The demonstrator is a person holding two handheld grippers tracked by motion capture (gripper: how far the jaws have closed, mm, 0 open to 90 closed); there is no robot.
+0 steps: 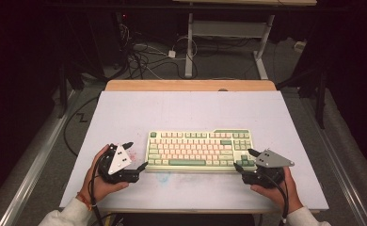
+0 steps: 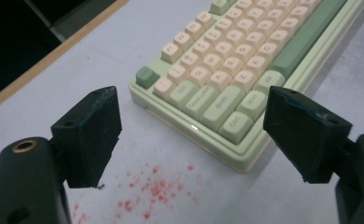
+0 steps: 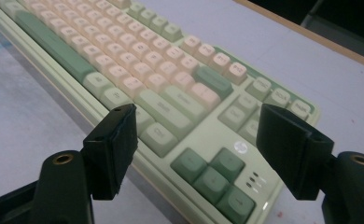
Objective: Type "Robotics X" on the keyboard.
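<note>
High view: keyboard (image 1: 200, 149) lies centre frame; left gripper (image 1: 137, 155) and right gripper (image 1: 245, 159), jaws apart, flank its lower corners, gripping nothing.

High view: fixed above person's side, looks forward and down; whole table (image 1: 125, 113) seen from far, floor and desk frame toward 12 o'clock.
Left gripper view: rides low on left gripper (image 2: 192, 137), close to tabletop, aimed toward 1 o'clock at keyboard (image 2: 227, 60) left end.
Right gripper view: rides on right gripper (image 3: 196, 149), close, aimed toward 11 o'clock at keyboard right end.
All three views share keyboard and white tabletop.
</note>
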